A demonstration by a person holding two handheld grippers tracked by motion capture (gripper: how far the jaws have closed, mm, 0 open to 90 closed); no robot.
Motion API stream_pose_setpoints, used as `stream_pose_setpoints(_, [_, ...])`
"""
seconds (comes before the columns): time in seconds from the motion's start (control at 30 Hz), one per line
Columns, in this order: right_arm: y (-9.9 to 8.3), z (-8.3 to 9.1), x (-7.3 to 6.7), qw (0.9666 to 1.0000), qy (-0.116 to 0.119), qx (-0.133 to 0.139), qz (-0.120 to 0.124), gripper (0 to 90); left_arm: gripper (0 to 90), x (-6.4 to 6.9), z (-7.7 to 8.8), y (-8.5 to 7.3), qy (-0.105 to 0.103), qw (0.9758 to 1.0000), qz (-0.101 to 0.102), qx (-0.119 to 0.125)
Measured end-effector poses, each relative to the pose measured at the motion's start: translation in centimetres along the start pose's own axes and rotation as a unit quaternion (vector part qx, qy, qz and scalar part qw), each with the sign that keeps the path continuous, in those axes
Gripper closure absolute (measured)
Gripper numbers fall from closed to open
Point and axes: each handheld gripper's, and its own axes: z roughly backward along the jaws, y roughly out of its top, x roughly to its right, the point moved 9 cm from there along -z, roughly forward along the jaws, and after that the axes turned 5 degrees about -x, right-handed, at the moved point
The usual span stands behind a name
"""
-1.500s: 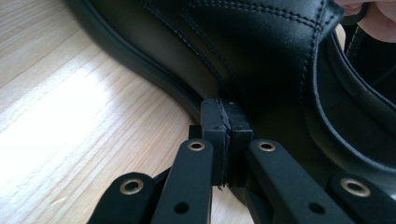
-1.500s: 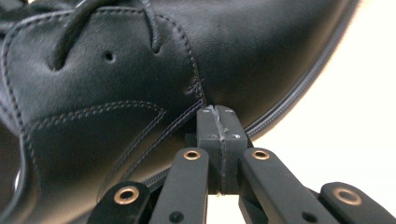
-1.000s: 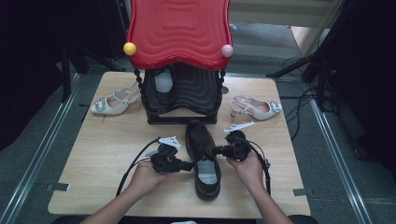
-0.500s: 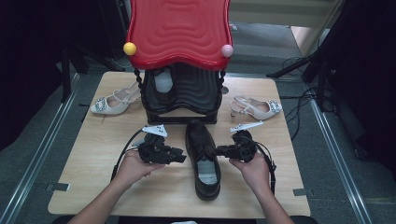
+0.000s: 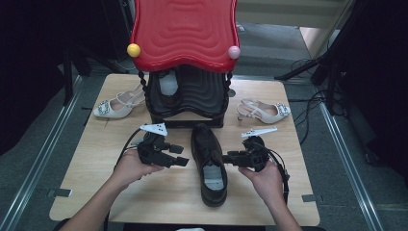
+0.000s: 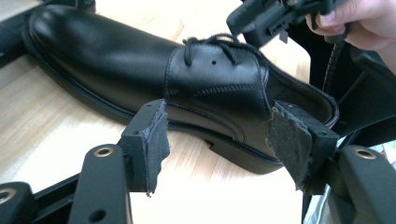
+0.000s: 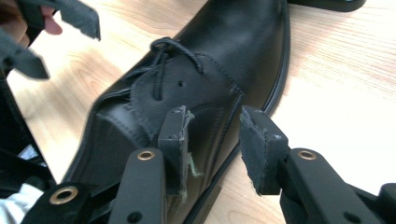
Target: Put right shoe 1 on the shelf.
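Flanking glossy black leather shoe (image 5: 209, 161), woodgrain table (image 5: 269, 96)

Black lace-up shoes: one (image 5: 208, 163), near centre of table
Pale heeled shoes: two, one far left (image 5: 115, 107), one far right (image 5: 264, 111)
Shoe racks: one (image 5: 185, 91), far centre
Grippers: two, left (image 5: 175, 156) and right (image 5: 231, 158)

A lab or studio is suggested: a lone table (image 5: 183, 192) is ringed by dark equipment stands (image 5: 332, 72), loose cables (image 5: 308, 103) and metal floor rails (image 5: 43, 154).
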Motion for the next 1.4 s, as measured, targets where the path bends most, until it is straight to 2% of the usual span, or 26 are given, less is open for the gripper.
stream_pose_setpoints(0.1, [0.1,0.3,-0.4,1.0000,-0.001,-0.007,-0.001,63.2,42.9,-0.2,0.8,0.8,0.011,0.9999,-0.005,0.001])
stream_pose_setpoints(0.13, [0.2,0.4,-0.5,1.0000,0.002,-0.007,-0.004,63.2,48.9,-0.2,1.0,0.9,0.013,0.9999,-0.005,-0.003])
stream_pose_setpoints(0.17, [0.3,0.5,-0.6,1.0000,0.004,-0.006,-0.005,63.6,59.4,-0.1,1.3,0.9,0.014,0.9999,0.002,-0.009])
stream_pose_setpoints(0.27, [0.9,1.4,-1.0,0.9999,0.009,-0.003,-0.006,66.4,76.5,0.1,2.2,1.4,0.007,0.9999,0.004,-0.011])
stream_pose_setpoints(0.37, [1.5,2.3,-1.8,0.9998,0.015,-0.002,-0.012,67.7,85.6,0.0,3.1,2.3,0.010,0.9999,0.004,-0.001])
stream_pose_setpoints(0.43, [1.6,2.6,-2.5,0.9994,0.023,-0.015,-0.019,67.6,90.0,0.0,3.8,3.3,0.009,0.9999,-0.001,0.005])
stream_pose_setpoints(0.53, [1.5,2.6,-3.4,0.9991,0.029,-0.027,-0.017,67.6,90.0,0.0,4.7,4.8,0.018,0.9997,-0.014,0.011])
stream_pose_setpoints(0.63, [1.3,2.5,-4.0,0.9990,0.024,-0.034,-0.015,67.6,89.8,0.1,5.5,6.2,0.020,0.9994,-0.021,0.016])
stream_pose_setpoints(0.73, [1.1,2.5,-4.4,0.9987,0.026,-0.036,-0.025,67.5,85.3,0.2,6.7,7.7,0.027,0.9992,-0.018,0.023])
stream_pose_setpoints(0.83, [0.9,2.5,-5.1,0.9982,0.028,-0.042,-0.033,68.3,88.7,0.7,8.0,9.4,0.033,0.9986,-0.033,0.026])
stream_pose_setpoints(0.9, [0.7,2.0,-5.5,0.9976,0.027,-0.056,-0.030,68.3,90.0,0.7,8.6,10.3,0.039,0.9981,-0.041,0.026])
stream_pose_setpoints(1.03, [0.3,0.6,-6.6,0.9961,0.029,-0.081,-0.020,67.5,90.0,0.4,9.8,12.4,0.045,0.9975,-0.043,0.032])
stream_pose_setpoints(1.1, [0.3,0.2,-7.0,0.9958,0.027,-0.087,-0.015,67.1,90.0,0.2,10.5,13.4,0.045,0.9974,-0.041,0.037])
stream_pose_setpoints(1.2, [0.1,-0.8,-7.4,0.9950,0.020,-0.098,-0.009,65.3,90.0,0.1,11.4,14.8,0.040,0.9968,-0.049,0.048])
stream_pose_setpoints(1.27, [0.0,-1.2,-7.5,0.9952,0.017,-0.096,-0.006,65.9,90.0,0.1,12.0,15.7,0.035,0.9966,-0.050,0.055])
stream_pose_setpoints(1.33, [0.0,-1.3,-7.7,0.9961,0.017,-0.087,-0.007,66.5,90.0,0.1,12.4,16.4,0.042,0.9962,-0.053,0.054])
stream_pose_setpoints(1.4, [-0.3,-1.4,-7.9,0.9952,0.017,-0.096,-0.008,66.5,90.0,0.0,12.8,17.2,0.049,0.9954,-0.059,0.057])
